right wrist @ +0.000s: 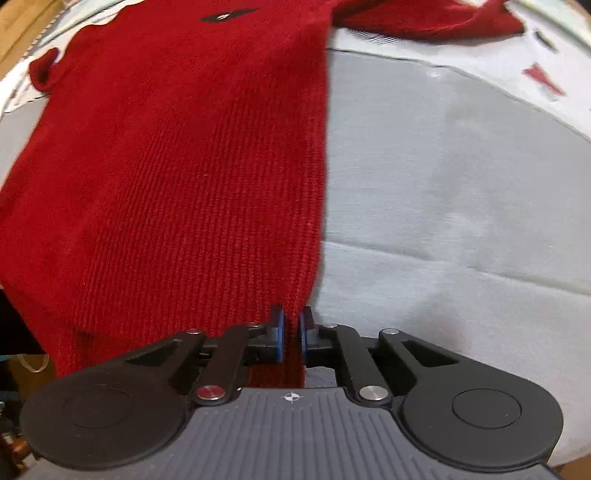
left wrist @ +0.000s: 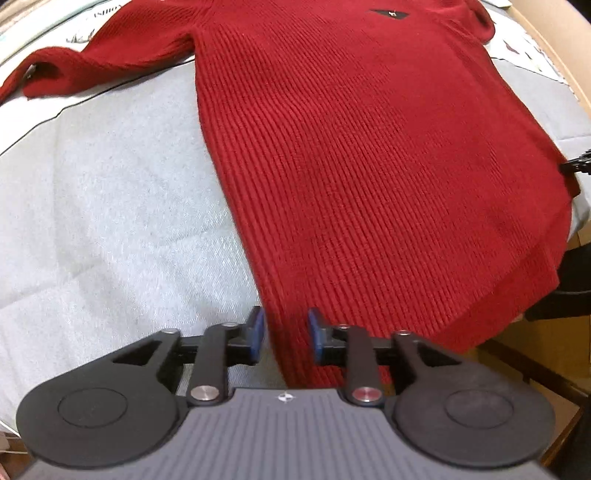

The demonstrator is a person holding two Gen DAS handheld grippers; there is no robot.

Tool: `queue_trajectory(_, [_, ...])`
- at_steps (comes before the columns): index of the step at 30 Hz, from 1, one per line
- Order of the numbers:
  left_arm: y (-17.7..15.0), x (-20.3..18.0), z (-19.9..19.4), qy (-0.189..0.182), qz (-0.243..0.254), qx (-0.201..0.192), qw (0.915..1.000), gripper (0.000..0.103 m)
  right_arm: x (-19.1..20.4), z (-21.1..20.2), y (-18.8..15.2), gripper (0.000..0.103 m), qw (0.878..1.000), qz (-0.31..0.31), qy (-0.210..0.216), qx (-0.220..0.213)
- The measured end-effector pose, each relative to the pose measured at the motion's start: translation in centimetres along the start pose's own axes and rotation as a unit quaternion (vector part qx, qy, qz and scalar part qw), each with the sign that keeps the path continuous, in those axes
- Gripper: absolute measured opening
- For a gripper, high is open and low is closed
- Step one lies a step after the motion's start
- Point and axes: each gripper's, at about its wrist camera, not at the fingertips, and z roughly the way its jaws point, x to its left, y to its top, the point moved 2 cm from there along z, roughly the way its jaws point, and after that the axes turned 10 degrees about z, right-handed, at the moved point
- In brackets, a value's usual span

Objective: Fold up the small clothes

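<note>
A red ribbed knit sweater (left wrist: 369,166) lies spread flat on a pale grey cloth (left wrist: 110,203), its black chest label (left wrist: 389,14) at the far end and one sleeve (left wrist: 92,62) stretched out to the left. My left gripper (left wrist: 287,332) hangs over the sweater's near left edge. Its blue pads (left wrist: 258,330) stand apart with the fabric lying between them, not pinched. In the right wrist view the sweater (right wrist: 184,166) fills the left half, and my right gripper (right wrist: 291,332) is shut on its near right hem corner, red knit squeezed between the pads.
The grey cloth (right wrist: 443,184) covers the surface on both sides of the sweater. A printed white sheet (right wrist: 543,77) lies beyond it. A wooden rim (left wrist: 554,37) runs along the far right, and the surface drops off at the near right (left wrist: 517,350). A black part (left wrist: 580,164) pokes in at the right edge.
</note>
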Motion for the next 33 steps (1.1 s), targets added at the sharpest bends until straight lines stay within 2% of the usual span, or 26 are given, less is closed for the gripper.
queue_trajectory(1, [0.3,-0.1,0.2,-0.001,0.001,0.0,1.0,0.039,-0.3,-0.2,0.0,0.007,1.0,0.005,0.0,-0.002])
queue_trajectory(6, [0.7,0.0,0.8,0.023,-0.006,-0.016,0.9996,0.039,-0.3,-1.0,-0.4,0.008,1.0,-0.009,0.012,-0.015])
queue_trajectory(9, [2.2,-0.1,0.0,0.01,-0.015,-0.049,0.9986,0.039,0.1,-2.3,-0.5,0.019,0.999,-0.026,0.03,-0.034])
queue_trajectory(10, [2.4,-0.3,0.0,0.003,-0.016,-0.057,0.9983,0.039,0.4,-2.6,-0.4,0.034,0.998,-0.029,0.035,-0.039])
queue_trajectory(11, [2.8,-0.8,0.4,-0.004,-0.013,-0.058,0.9982,0.039,0.6,-2.7,-0.3,0.042,0.998,-0.032,0.035,-0.042])
queue_trajectory(12, [3.0,-1.9,1.2,-0.005,-0.007,-0.047,0.9989,0.039,0.6,-2.7,-0.2,0.051,0.998,-0.037,0.03,-0.042])
queue_trajectory(15, [2.4,-3.2,4.3,0.038,0.042,0.035,0.9978,0.039,1.0,-0.9,-0.6,0.052,0.999,-0.049,-0.006,-0.009])
queue_trajectory(17, [2.7,-3.8,4.7,0.051,0.057,0.03,0.9966,0.039,2.2,-0.1,-0.9,0.052,0.998,-0.052,-0.033,0.003])
queue_trajectory(20, [3.9,-3.3,2.5,0.04,0.015,-0.033,0.9985,0.039,2.0,-1.8,0.0,0.052,0.998,-0.04,-0.03,-0.036])
queue_trajectory(23, [5.0,-2.3,0.1,0.044,-0.026,-0.103,0.9934,0.044,1.8,-4.2,1.1,0.052,0.995,-0.017,-0.021,-0.094])
queue_trajectory(25, [5.9,-2.3,-1.0,0.052,-0.04,-0.132,0.989,0.063,1.7,-5.2,1.7,0.052,0.991,-0.001,-0.02,-0.132])
queue_trajectory(28, [7.7,-3.1,-2.6,0.079,-0.054,-0.177,0.9796,0.076,1.6,-6.0,2.4,0.052,0.983,0.019,-0.017,-0.182])
queue_trajectory(30, [8.4,-3.7,-3.7,0.097,-0.058,-0.211,0.9709,0.077,1.7,-7.6,2.9,0.052,0.976,0.026,-0.016,-0.216])
queue_trajectory(33, [9.0,-5.2,-6.3,0.127,-0.068,-0.261,0.9546,0.082,2.3,-8.4,3.9,0.051,0.957,0.036,-0.015,-0.288])
